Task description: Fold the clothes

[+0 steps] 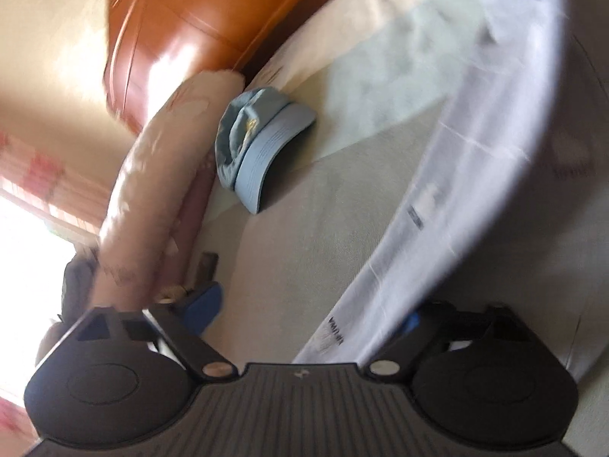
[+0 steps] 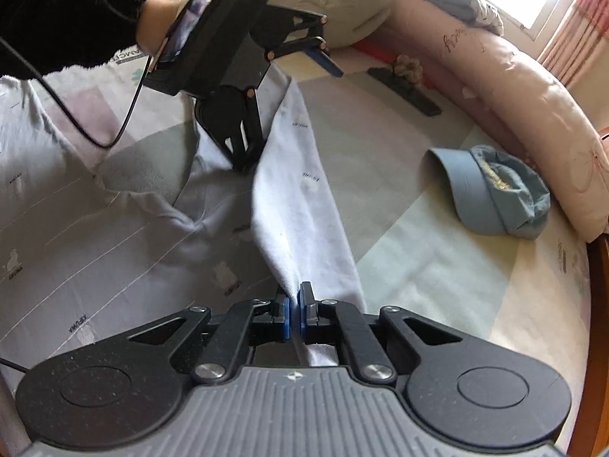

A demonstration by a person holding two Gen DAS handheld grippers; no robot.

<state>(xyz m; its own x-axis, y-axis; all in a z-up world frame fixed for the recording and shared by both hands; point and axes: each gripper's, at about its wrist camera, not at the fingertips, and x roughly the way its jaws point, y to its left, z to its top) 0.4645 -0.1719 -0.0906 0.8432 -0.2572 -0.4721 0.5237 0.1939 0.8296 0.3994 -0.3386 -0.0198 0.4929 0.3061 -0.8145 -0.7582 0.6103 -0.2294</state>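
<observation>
While one garment (image 2: 297,205) hangs pinched, one cap (image 2: 491,194).

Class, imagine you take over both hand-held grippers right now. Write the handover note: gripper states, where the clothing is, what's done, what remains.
Right hand-held gripper: shut on a bunched edge of the white garment, pulling it taut.
Left hand-held gripper: open, one finger down at the garment's far end; from its own camera no cloth sits between the fingers.
Garment: spread on the bed, part gathered into a ridge, no neat fold yet.
Blue cap: lies beside the pink quilt, untouched.
Left: grip the far end, fold, flatten.
</observation>
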